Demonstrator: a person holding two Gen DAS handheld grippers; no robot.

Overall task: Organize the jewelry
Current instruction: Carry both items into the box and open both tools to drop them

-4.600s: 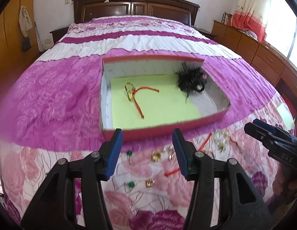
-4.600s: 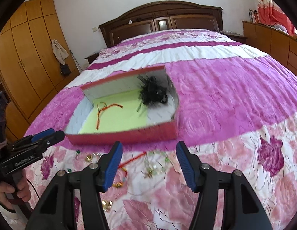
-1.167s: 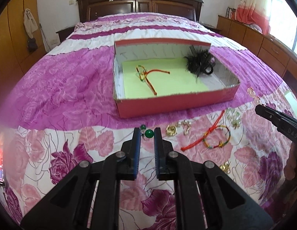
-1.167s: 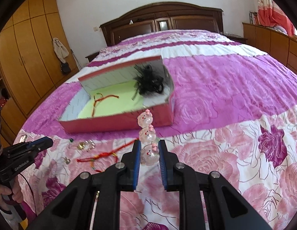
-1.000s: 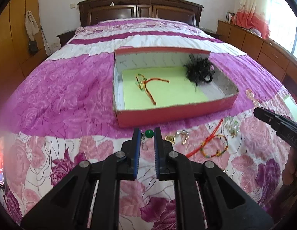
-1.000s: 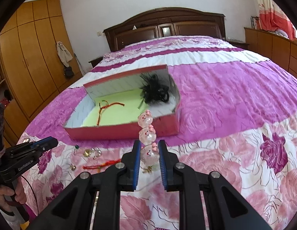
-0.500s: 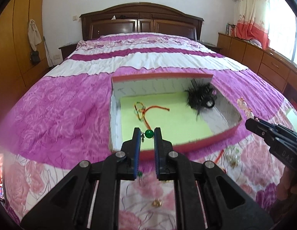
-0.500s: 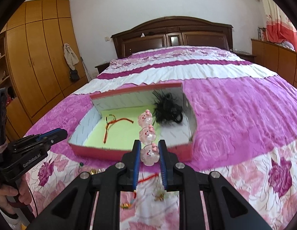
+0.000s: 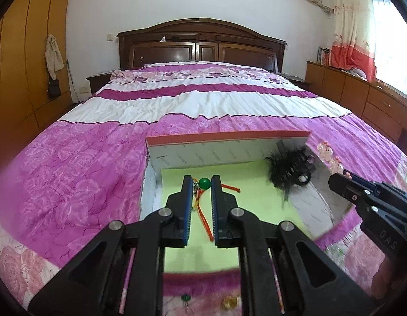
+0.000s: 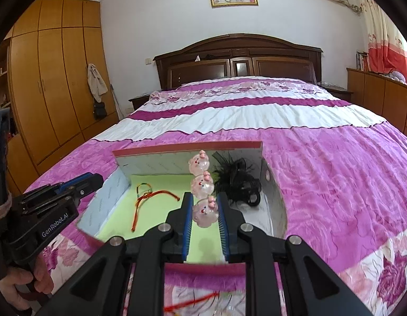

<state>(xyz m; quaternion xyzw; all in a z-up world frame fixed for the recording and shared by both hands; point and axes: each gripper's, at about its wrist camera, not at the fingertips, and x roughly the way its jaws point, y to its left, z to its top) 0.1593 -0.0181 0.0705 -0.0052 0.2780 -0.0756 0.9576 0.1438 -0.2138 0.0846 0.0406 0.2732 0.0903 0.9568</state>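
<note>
A red box (image 9: 227,134) with a green floor (image 9: 245,184) lies open on the bed. My left gripper (image 9: 201,184) is shut on a green bead earring (image 9: 204,183) and holds it over the box's left part. My right gripper (image 10: 204,205) is shut on a string of pink pig beads (image 10: 200,181) that stands up over the box (image 10: 187,147); it also shows in the left wrist view (image 9: 332,159) above the right wall. A red cord bracelet (image 10: 145,197) and a black feather hair clip (image 10: 237,179) lie inside the box.
On the bedspread in front of the box lie a green earring (image 9: 185,297), a gold ring (image 9: 231,301) and a red cord (image 10: 190,302). The wooden headboard (image 9: 200,44) is at the far end. Wardrobes (image 10: 45,92) stand left, low cabinets (image 9: 361,97) right.
Both grippers have risen and moved forward from the bedspread to over the box, each carrying its piece. The loose jewelry has dropped to the bottom edge of both views.
</note>
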